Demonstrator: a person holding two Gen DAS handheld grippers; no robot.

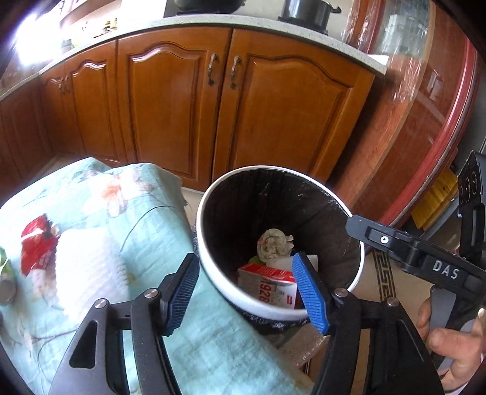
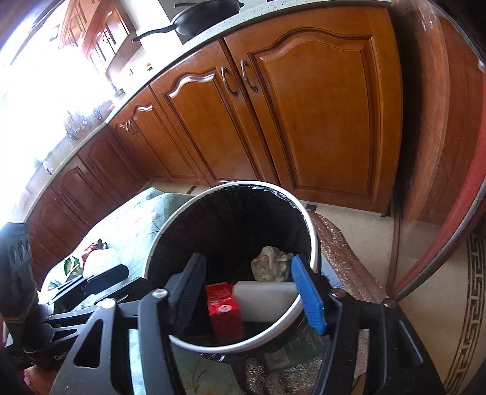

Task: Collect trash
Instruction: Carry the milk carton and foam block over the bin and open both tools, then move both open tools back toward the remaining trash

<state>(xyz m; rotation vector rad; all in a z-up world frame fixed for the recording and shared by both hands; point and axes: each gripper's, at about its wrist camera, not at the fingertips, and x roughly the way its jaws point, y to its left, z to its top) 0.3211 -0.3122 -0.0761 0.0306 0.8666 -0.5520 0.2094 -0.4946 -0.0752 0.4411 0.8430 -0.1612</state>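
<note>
A white trash bin [image 1: 212, 273] with a black liner stands beside the table; it also shows in the right wrist view [image 2: 313, 240]. Inside lie a crumpled paper wad [image 1: 275, 244], a red carton [image 1: 267, 284] and a white block [image 2: 264, 299]. My left gripper [image 1: 247, 293] is open and empty over the bin's near rim. My right gripper [image 2: 252, 296] is open and empty above the bin mouth; it shows in the left wrist view [image 1: 395, 243] at the right. On the floral tablecloth [image 1: 136, 212] lie a red wrapper [image 1: 38, 243] and white tissue [image 1: 88, 264].
Brown wooden cabinets [image 1: 182, 106] run behind the bin under a pale countertop [image 1: 273, 25] with black pots. A round glass-topped table with a red rim [image 1: 449, 127] stands at the right. A can [image 1: 6, 288] sits at the cloth's left edge.
</note>
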